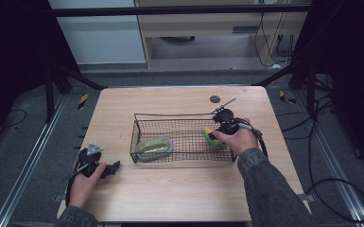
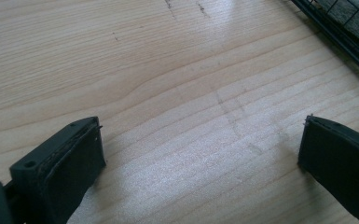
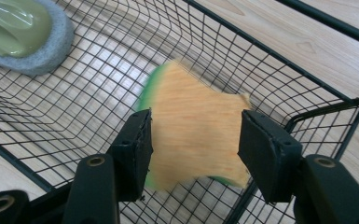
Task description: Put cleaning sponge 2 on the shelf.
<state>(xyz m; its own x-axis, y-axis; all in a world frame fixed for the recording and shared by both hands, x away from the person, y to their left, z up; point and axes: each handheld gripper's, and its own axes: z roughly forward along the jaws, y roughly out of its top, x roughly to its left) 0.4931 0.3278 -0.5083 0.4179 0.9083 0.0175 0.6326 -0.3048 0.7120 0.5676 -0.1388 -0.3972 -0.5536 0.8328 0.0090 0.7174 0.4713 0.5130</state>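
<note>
black jaws of the right tool (image 3: pixel 193 140) pinch one yellow-and-green sponge (image 3: pixel 193 126) by its sides, its long axis running away between them, green edge to the left, over the right end of the single wire basket (image 1: pixel 137 135). one grey-and-green scrubber (image 1: pixel 154 146) lies lengthwise along the basket's left part. left tool (image 2: pixel 200 154) rests released on the counter (image 1: pixel 179 189), jaws wide apart.

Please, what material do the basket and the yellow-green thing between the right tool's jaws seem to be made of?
Basket: looks like thin metal wire with a black coating, judging by its fine open grid and stiff rim. Sponge: probably soft foam, yellow-orange with a green scouring layer on one face; its sides bend in between the right tool jaws.
</note>
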